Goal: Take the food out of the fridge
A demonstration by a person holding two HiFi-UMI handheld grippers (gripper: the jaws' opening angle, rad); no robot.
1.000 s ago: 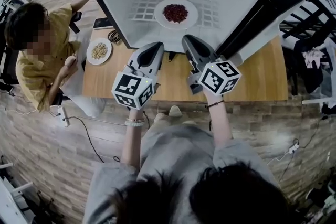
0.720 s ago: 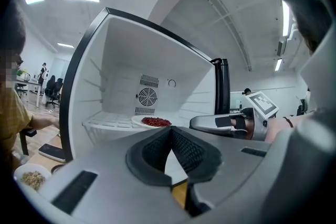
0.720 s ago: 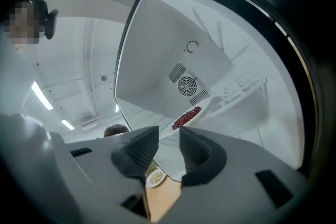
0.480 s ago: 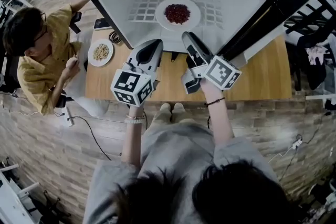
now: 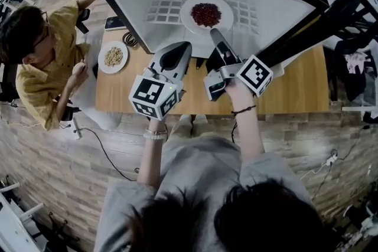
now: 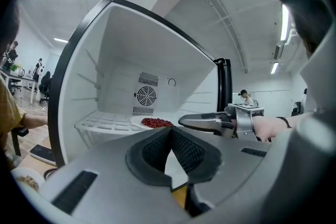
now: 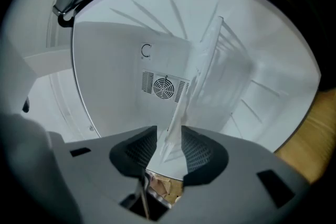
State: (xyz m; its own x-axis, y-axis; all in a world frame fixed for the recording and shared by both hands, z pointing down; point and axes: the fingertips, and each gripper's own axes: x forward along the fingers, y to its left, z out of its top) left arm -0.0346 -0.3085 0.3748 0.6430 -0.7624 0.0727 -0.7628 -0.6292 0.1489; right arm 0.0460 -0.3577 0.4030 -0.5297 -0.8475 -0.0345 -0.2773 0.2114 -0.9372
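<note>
A white plate (image 5: 190, 9) of red food (image 5: 207, 15) rests on the wire shelf inside the open fridge (image 5: 147, 3). My right gripper (image 5: 215, 32) is rolled onto its side and reaches into the fridge mouth, just short of the plate. In the right gripper view its jaws (image 7: 169, 136) stand open with a thin white edge (image 7: 191, 81), shelf or plate rim, showing between them untouched. My left gripper (image 5: 182, 44) hangs back outside the fridge, shut and holding nothing (image 6: 171, 128). The left gripper view shows the red food (image 6: 156, 123) and the right gripper (image 6: 199, 121) beside it.
The fridge stands on a wooden table (image 5: 295, 85) with its dark door (image 5: 313, 15) swung open at the right. A small plate of pale food (image 5: 113, 57), a phone (image 5: 113, 23) and a coiled cable (image 5: 129, 40) lie at the left. A person in yellow (image 5: 41, 68) sits there.
My right gripper has rolled onto its side and moved forward into the fridge mouth, toward the plate. The left gripper has stayed about where it was.
</note>
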